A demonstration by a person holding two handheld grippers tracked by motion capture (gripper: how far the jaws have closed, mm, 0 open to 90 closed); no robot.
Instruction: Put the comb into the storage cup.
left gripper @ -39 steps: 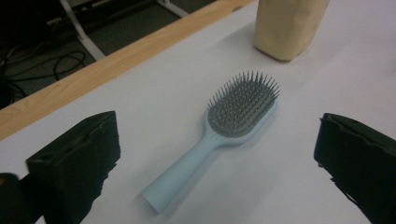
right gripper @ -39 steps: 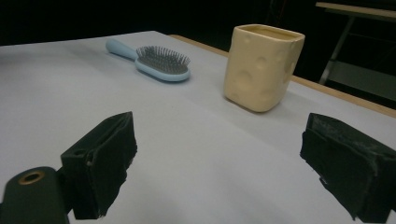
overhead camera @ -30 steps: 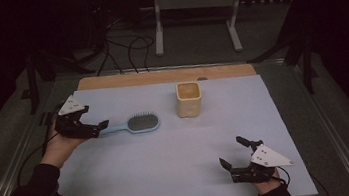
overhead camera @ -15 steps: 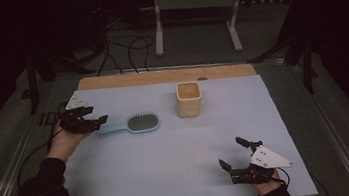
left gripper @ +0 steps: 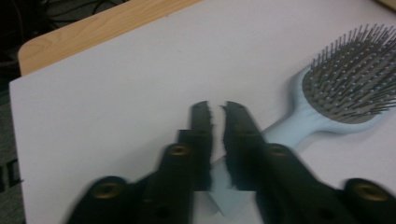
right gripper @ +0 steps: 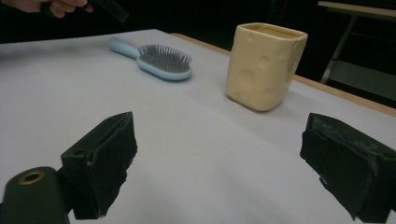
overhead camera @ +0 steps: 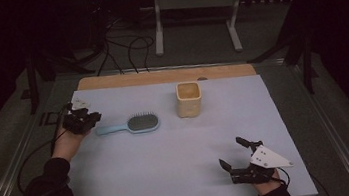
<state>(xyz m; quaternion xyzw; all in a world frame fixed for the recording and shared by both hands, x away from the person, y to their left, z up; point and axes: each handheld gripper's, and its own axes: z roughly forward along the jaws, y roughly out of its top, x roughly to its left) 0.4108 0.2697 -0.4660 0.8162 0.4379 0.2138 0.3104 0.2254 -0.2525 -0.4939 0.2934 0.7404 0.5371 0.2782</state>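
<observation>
A light blue hairbrush (overhead camera: pixel 138 123) lies bristles up on the pale mat, its handle pointing left. My left gripper (overhead camera: pixel 84 121) sits at the handle's end. In the left gripper view its jaws (left gripper: pixel 217 109) have just been closing and now stand almost together, with the handle's end in the narrow gap near their base and the hairbrush (left gripper: pixel 345 88) head to the right. My right gripper (overhead camera: pixel 230 152) rests near the mat's front right, open and empty. Its view (right gripper: pixel 224 158) looks toward the hairbrush (right gripper: pixel 163 60) and a cream cheese-patterned cup (right gripper: pixel 264 65).
The cup (overhead camera: pixel 188 98) stands upright just right of the brush head. A wooden table edge (overhead camera: pixel 160 77) borders the mat (overhead camera: pixel 172 179) at the back. Cables and a metal stand lie on the dark floor beyond.
My left gripper has dropped and tipped down onto the brush handle's end, and its jaws have closed. The right gripper, the brush and the cup have stayed in place.
</observation>
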